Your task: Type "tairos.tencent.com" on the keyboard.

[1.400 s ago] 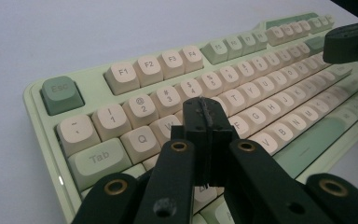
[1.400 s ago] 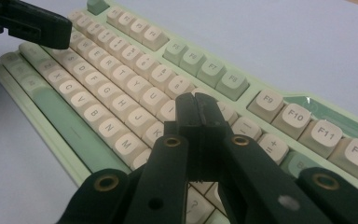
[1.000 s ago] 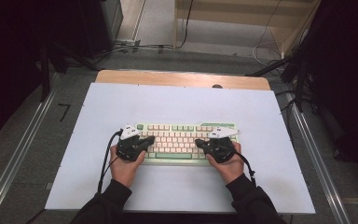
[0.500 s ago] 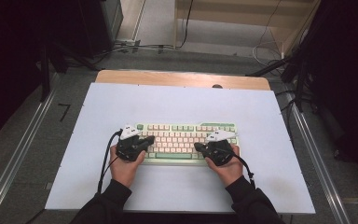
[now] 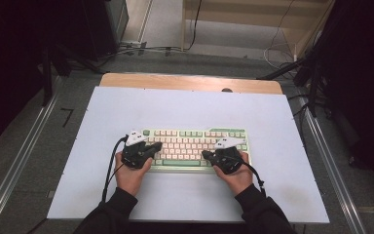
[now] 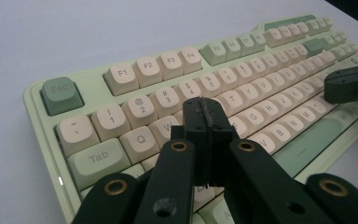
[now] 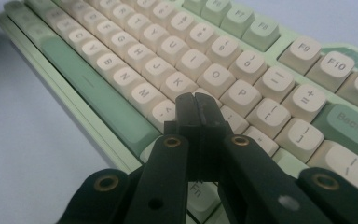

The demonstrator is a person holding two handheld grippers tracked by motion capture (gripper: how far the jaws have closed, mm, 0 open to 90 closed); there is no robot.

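A pale green keyboard [image 5: 195, 142] with cream keys lies in the middle of the white table. My left gripper [image 5: 157, 145] hovers over its left end, jaws shut with nothing between them; in the left gripper view the tips [image 6: 204, 109] sit above the keys around W and E of the keyboard [image 6: 135, 70]. My right gripper [image 5: 205, 154] is over the lower right part of the keyboard, jaws shut and empty; in the right gripper view its tips [image 7: 196, 103] stand above the keys near K and L of the keyboard [image 7: 242, 56]. The right gripper's tip [image 6: 349, 84] shows far off in the left gripper view.
The white table top [image 5: 185, 105] has bare room on all sides of the keyboard. A wooden strip [image 5: 190, 81] runs along its far edge. Metal rails [image 5: 19, 161] flank the table, and cables lie on the floor behind.
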